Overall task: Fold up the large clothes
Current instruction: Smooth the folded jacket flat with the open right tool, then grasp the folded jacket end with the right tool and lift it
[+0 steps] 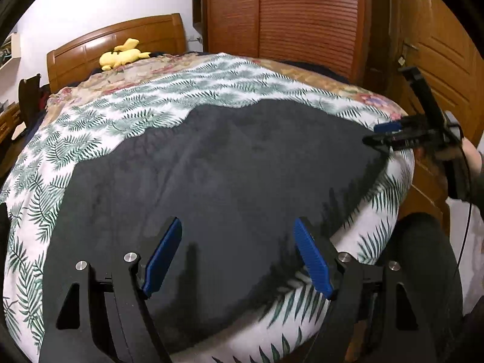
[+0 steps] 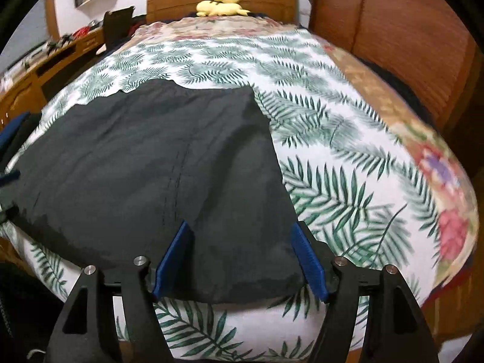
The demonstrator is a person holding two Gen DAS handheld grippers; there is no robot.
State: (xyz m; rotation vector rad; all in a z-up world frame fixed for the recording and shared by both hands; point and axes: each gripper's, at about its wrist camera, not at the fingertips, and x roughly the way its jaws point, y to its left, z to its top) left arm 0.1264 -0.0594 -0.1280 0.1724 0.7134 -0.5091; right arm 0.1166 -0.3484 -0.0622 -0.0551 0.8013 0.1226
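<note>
Your bed's leaf-print sheet (image 1: pixel 169 112) fronts a wooden wardrobe (image 1: pixel 302 18); the dark garment (image 2: pixel 145 166) lies flat, your left tongs (image 1: pixel 237 254) and right tongs (image 2: pixel 240 257) both released.

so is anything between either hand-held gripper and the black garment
Nothing visible. The left hand-held gripper and the right hand-held gripper are both open right over the garment near the bed's edge, with no object between.

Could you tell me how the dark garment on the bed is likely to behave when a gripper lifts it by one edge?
The dark garment would probably drape and sag rather than hold shape: it lies flat with soft wrinkles on the leaf-print sheet. It looks thin, so likely light. Lifted by one corner, the rest would likely drag across the sheet; both the left gripper and right gripper are open.
</note>
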